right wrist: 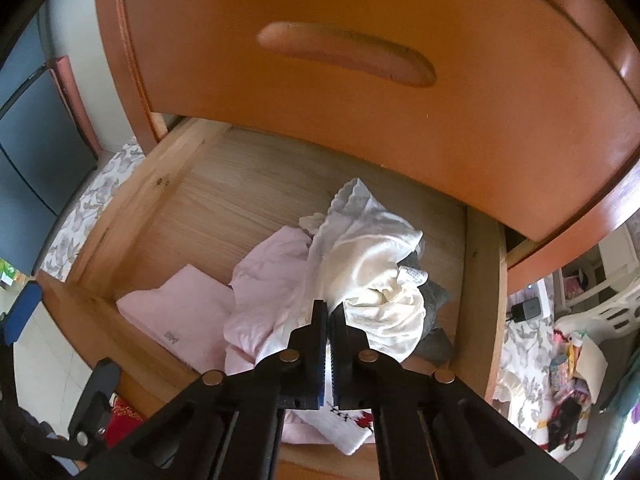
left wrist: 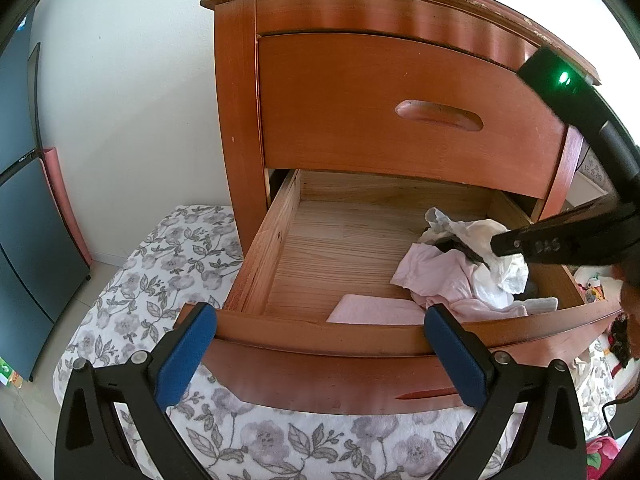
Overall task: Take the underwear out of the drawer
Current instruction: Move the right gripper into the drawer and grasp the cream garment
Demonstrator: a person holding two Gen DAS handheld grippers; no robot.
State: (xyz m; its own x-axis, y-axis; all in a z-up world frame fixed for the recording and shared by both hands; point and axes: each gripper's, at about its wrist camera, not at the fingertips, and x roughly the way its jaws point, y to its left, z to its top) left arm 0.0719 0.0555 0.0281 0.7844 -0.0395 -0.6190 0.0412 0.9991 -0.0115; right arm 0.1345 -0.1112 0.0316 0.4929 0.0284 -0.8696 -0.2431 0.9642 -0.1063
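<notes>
A: Where is the underwear?

B: The heap of pink and cream-white cotton underwear (right wrist: 320, 280) lies in the pulled-out light wooden drawer (left wrist: 276, 240), just ahead of the right gripper (right wrist: 329, 312).

A: How are its jaws?

B: Pressed together, with white fabric pinched between them. The left gripper (left wrist: 320, 328) stands wide open, empty, in front of the drawer's red-brown front board (left wrist: 320, 368).
</notes>
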